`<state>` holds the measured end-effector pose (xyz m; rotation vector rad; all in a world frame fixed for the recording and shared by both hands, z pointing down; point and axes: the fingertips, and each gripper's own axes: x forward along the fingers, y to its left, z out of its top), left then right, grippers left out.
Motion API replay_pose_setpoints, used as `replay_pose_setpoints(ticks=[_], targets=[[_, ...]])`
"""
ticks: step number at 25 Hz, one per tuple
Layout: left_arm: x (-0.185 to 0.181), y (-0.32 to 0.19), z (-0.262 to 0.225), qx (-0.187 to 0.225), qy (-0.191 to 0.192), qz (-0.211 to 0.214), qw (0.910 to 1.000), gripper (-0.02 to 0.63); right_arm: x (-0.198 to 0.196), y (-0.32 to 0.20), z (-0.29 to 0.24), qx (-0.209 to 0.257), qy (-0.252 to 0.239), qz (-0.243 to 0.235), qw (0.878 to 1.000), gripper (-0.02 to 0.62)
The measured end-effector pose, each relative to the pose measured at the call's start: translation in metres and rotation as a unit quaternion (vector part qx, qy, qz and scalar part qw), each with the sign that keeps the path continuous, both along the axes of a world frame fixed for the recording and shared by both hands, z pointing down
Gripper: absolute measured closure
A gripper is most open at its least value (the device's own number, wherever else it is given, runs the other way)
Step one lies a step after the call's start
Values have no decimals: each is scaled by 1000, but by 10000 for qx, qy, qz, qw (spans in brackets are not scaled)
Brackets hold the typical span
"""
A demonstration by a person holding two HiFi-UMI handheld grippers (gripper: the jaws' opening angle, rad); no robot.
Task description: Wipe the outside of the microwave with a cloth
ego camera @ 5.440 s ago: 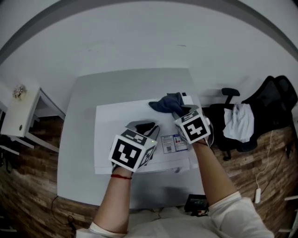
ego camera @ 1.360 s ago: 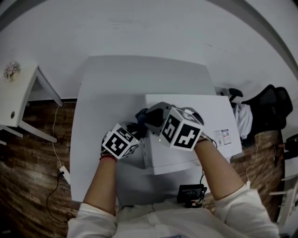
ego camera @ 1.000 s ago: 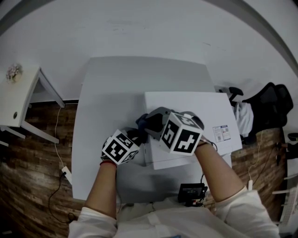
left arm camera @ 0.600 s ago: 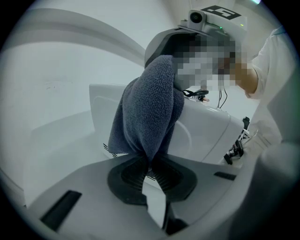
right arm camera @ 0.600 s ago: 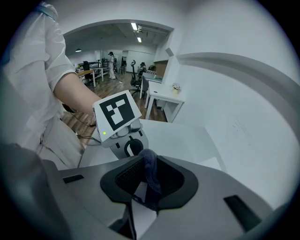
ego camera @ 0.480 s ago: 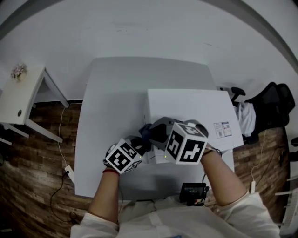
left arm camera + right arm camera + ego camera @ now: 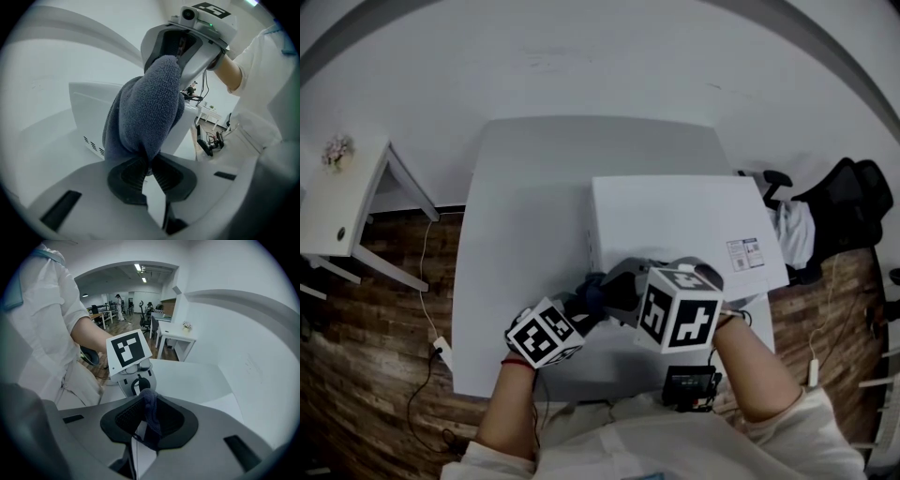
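The white microwave stands on the right half of the grey table. A dark blue cloth is stretched against the microwave's left side near its front corner. My left gripper is shut on one end of it and my right gripper on the other. In the left gripper view the cloth rises from my left gripper up to the right gripper, with the microwave behind. In the right gripper view a fold of cloth sits between the pads of my right gripper.
A small white side table stands left of the table. A black office chair with white fabric is at the right. A black device lies at the table's near edge, and a power strip is on the wooden floor.
Both grippers, with the cloth between them, have slid along the microwave's left side toward the person, from about the middle of that side to its near corner.
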<state>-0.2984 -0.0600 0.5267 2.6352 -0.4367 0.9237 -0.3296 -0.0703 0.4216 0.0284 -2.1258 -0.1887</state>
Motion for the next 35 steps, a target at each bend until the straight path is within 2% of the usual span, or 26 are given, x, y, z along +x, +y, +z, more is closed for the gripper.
replay_pose_setpoints(ticks=[8,15,17,22,26,31,35], targets=[[-1,29,-14,-29,62,448,9990,580,11,19,-6,-234,-159,5,9996,500],[-4,35,-62,269,177,434,9985,580,61,17,-10,-359,-476,545,9967,500],[-3,34,-76,401,10,431,9983,580,77,16,-9,-384,-555,671,9955,500],[12,26,-98,700,-926,555,9917,580,107,16,-9,-377,-715,764,9938,500],[51,17,-108,754,-1079,678,9890,580,145,8,-8,-322,-751,962,9920,500],[105,-6,-105,1009,-1548,902,9786,580,205,-10,-6,-242,-792,1430,9863,500],[139,-20,-103,1076,-1725,933,9747,580,240,-22,-5,-218,-840,1682,9819,500]])
